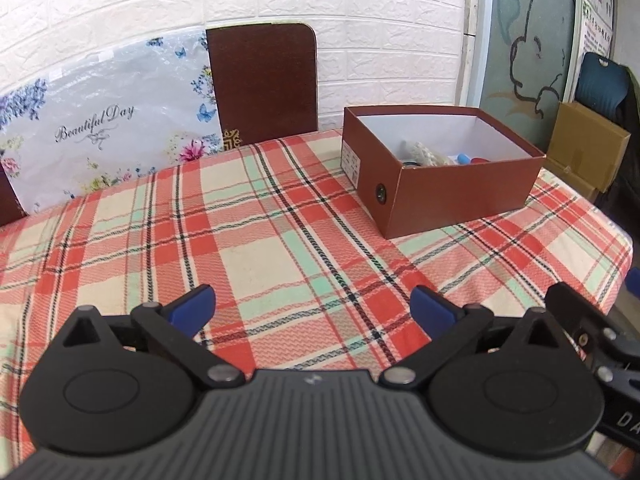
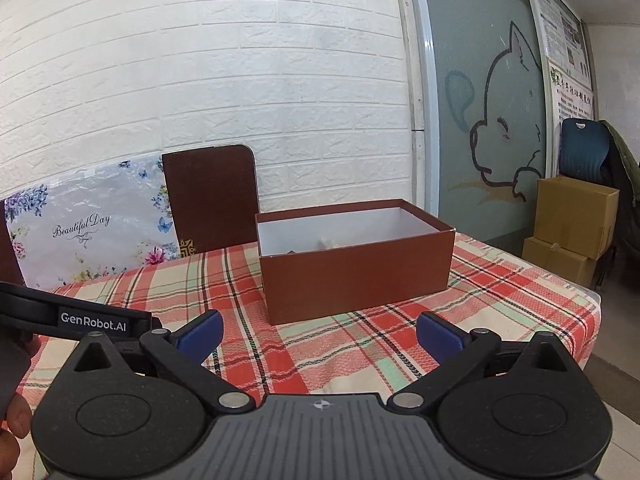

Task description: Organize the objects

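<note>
"GenRobot.AI" is read on the left tongs [image 2: 96, 326], seen beside the right tongs [image 2: 319, 334]; both are held apart, gripping nothing. The open brown box [image 1: 460, 196], small items inside, is set toward the checked desk's [image 1: 240, 220] far right corner.

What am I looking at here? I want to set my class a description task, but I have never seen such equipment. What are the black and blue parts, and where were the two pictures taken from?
Each picture comes from a camera mounted on a hand-held grasping tool; a person holds one per hand. The left tool and the right tool both stand open, with blue fingertips apart, holding nothing. Both look across a plaid tablecloth at an open brown shoebox with a few small items inside, too hidden to name. A floral board leans on the wall behind.
</note>
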The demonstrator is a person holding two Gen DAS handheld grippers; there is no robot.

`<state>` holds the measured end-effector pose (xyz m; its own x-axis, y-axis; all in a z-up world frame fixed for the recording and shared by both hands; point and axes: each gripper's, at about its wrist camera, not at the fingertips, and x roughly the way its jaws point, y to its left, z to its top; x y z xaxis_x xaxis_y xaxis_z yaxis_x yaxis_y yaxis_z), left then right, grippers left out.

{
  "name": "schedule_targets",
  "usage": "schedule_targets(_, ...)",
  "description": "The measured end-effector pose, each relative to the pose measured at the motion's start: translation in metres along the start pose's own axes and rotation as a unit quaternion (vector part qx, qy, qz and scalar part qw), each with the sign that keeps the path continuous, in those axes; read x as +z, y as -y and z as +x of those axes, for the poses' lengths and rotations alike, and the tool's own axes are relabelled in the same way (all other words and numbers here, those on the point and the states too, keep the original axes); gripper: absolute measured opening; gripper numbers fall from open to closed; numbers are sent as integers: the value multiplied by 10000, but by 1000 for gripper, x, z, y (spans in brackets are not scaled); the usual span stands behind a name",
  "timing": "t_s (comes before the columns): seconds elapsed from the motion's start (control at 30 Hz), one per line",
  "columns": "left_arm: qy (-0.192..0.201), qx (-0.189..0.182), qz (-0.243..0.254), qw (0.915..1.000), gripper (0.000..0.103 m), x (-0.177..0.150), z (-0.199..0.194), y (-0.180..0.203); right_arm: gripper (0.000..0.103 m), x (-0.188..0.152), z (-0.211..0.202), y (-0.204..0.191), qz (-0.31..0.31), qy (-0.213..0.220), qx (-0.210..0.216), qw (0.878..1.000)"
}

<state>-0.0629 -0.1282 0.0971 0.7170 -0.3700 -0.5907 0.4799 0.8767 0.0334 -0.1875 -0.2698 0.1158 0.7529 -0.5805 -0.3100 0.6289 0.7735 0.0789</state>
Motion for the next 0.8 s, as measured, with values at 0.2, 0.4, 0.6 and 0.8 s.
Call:
schedule_targets(0.2, 36, -29, 18, 10000, 103, -1, -7, 1, 102, 1, -5, 3, 3, 53, 13, 10000)
schedule_targets(0.4, 147, 59, -41, 9999, 103, -1, -16, 0, 102, 2, -10, 2, 17, 93, 4, 10000)
schedule_targets(0.6, 154, 234, 112, 9995, 103, -1, -21, 8, 102, 5, -15, 3, 1, 157, 22, 9999)
schedule_targets(0.8, 111, 206, 177, 9996, 103, -1, -23, 13, 102, 4, -17, 5, 116, 166, -29, 9998)
